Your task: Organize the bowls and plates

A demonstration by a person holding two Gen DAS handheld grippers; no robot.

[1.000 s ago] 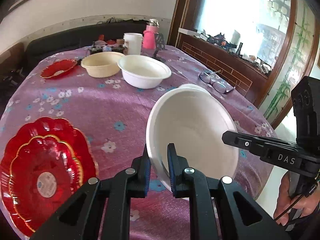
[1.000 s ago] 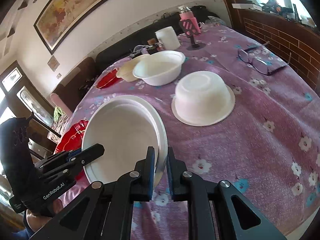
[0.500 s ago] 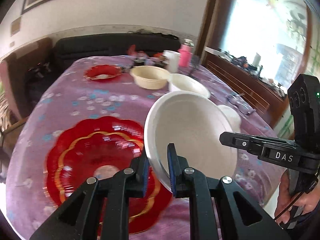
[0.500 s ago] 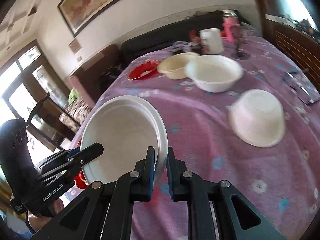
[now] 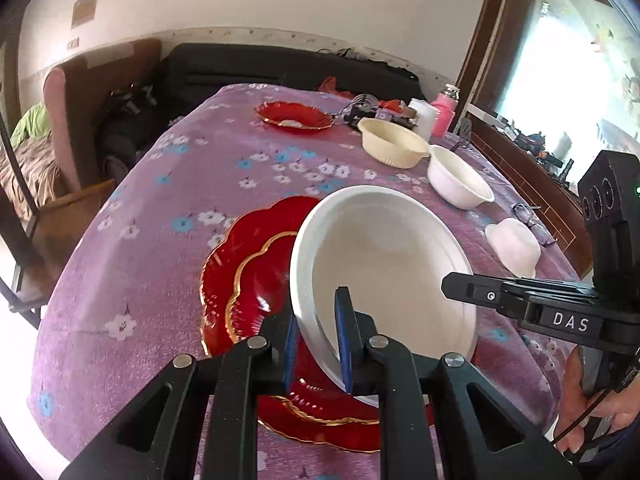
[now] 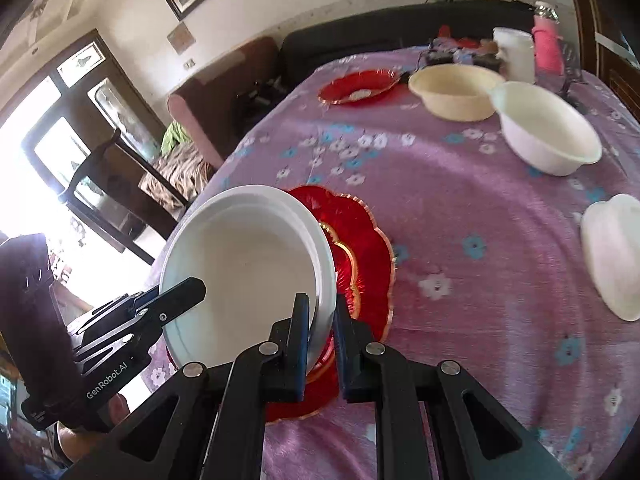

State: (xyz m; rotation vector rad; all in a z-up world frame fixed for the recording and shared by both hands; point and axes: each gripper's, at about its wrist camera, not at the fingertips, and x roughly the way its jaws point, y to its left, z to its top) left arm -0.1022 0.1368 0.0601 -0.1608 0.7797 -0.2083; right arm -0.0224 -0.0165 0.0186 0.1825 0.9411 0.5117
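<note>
A large white bowl (image 5: 384,264) is held level above the stacked red gold-rimmed plates (image 5: 256,280). My left gripper (image 5: 316,340) is shut on its near rim. My right gripper (image 6: 322,320) is shut on the opposite rim of the white bowl (image 6: 244,268) and shows as a black jaw at the right of the left wrist view (image 5: 520,304). The red plates (image 6: 368,256) lie on the purple flowered tablecloth (image 6: 460,208) under the bowl.
A white bowl (image 6: 544,128), a cream bowl (image 6: 456,92) and a small red plate (image 6: 358,86) stand farther back. An upturned white bowl (image 6: 616,252) lies at the right. Glasses (image 5: 532,220), a white cup (image 6: 516,54) and pink bottle (image 6: 546,46) are beyond. A chair (image 5: 80,120) is left.
Both grippers have carried the white bowl leftward across the table. It now hangs over the stacked red plates, lower than before.
</note>
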